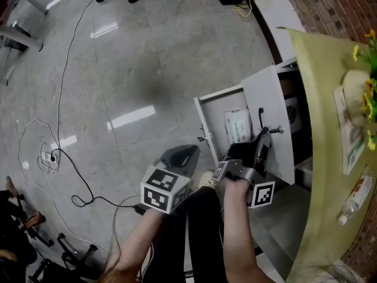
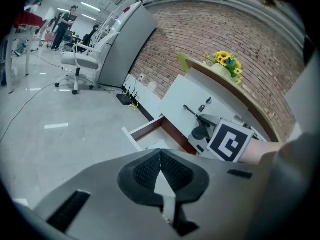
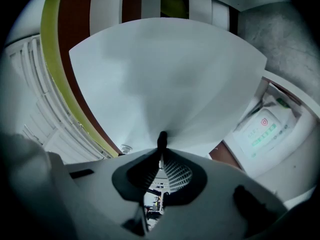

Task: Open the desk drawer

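- Right now my right gripper (image 1: 261, 135) has its jaws pinched shut on the thin black bar handle (image 3: 161, 139) of the desk drawer (image 1: 268, 99), with a ribbed pad on either side of the bar.
- The drawer's front is a flat, matte white panel that fills the right gripper view. In the head view a dark gap shows between its far edge and the desk, under the yellow-green desktop (image 1: 318, 99).
- Just beside it a second drawer (image 1: 202, 119) stands pulled out over the floor. It has a thin white rim and, in the left gripper view, red-brown inner walls. A soft pack of wipes (image 1: 237, 125) lies inside.
- My left gripper (image 1: 187, 153) hangs near that second drawer's outer corner and touches nothing. Its jaws are closed together with nothing between them.
- To the left there is wide room to move: a glossy grey stone floor (image 1: 135, 69), crossed only by thin cables (image 1: 65, 152).
- To the right it is tight. The desktop edge overhangs the drawers, with a rough brick wall (image 1: 330, 5) behind it.
- On the desktop are yellow flowers (image 1: 368, 93) and a clear plastic bottle (image 1: 355, 196).
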